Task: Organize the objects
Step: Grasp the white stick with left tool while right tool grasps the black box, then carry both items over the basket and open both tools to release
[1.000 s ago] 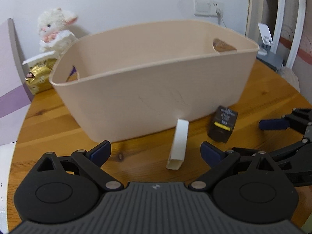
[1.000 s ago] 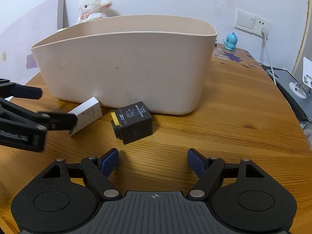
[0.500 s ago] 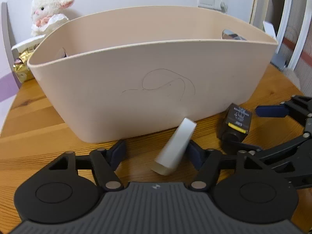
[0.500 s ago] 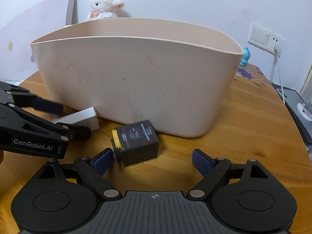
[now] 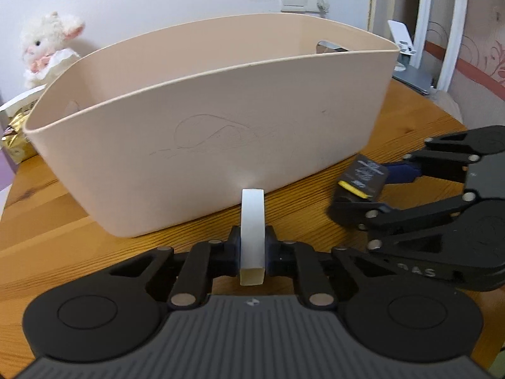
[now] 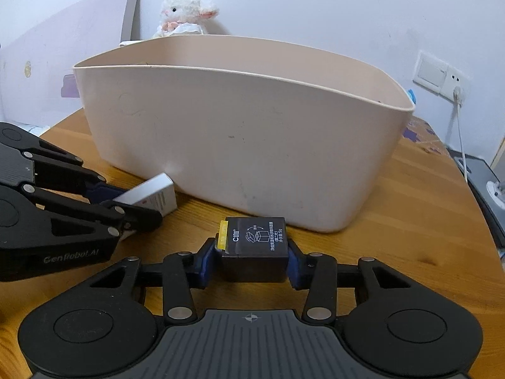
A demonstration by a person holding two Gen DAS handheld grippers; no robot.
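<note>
left claw (image 5: 252, 252) pinching white carton (image 5: 252, 237), long axis toward the beige tub (image 5: 221, 145), frame centre | right claw (image 6: 252, 260) clamped on black box (image 6: 255, 249), low centre on worktop (image 6: 410, 221) | tub rim above both: lift, then forward

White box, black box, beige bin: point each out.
white box (image 5: 252, 221), left wrist view, on its top face between the pads.
black box (image 6: 255, 237), right wrist view, on its printed top face.
beige bin (image 6: 252, 145), right wrist view, on its near outer wall.
</note>
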